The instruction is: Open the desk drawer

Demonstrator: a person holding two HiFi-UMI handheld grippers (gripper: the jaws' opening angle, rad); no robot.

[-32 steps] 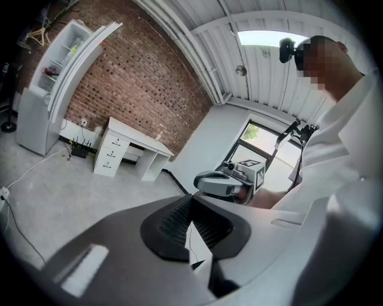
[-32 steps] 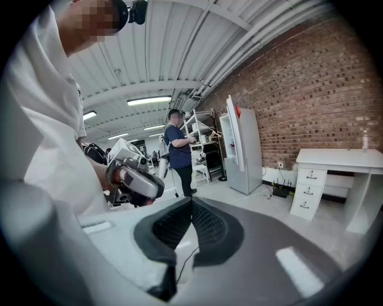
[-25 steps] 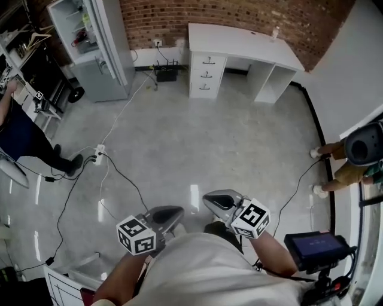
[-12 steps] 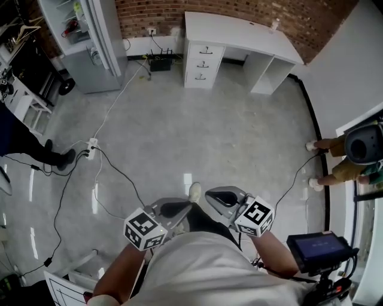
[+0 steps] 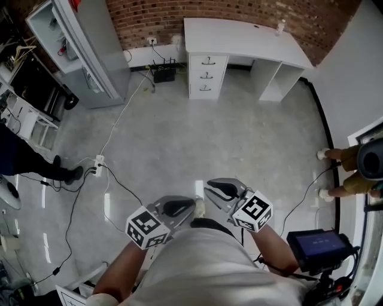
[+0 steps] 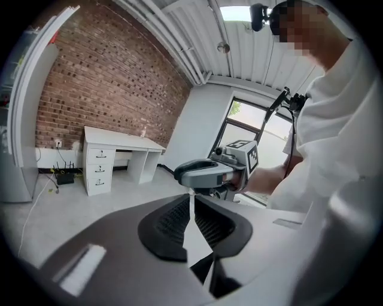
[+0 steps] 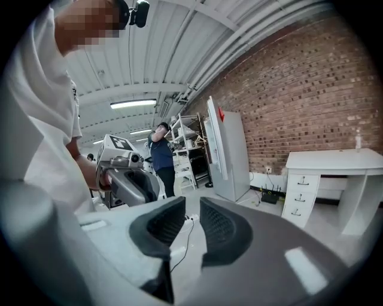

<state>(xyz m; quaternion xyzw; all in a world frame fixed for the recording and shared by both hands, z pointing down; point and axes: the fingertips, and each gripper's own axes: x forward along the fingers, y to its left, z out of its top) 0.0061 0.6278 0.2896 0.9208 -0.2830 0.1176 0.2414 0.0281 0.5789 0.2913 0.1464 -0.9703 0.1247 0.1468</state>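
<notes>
The left hand-held gripper is held low against the person's body, its jaws pressed together on nothing. Just beside it, the right hand-held gripper has its jaws slightly apart and empty. Well away across the floor, the desk drawers sit shut under the white tabletop by the brick wall.

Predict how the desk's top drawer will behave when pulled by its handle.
The top drawer probably slides straight out: rigid front in a three-drawer stack. Its small dark handle may let jaws slip. The broad desk seems unlikely to tip.
</notes>
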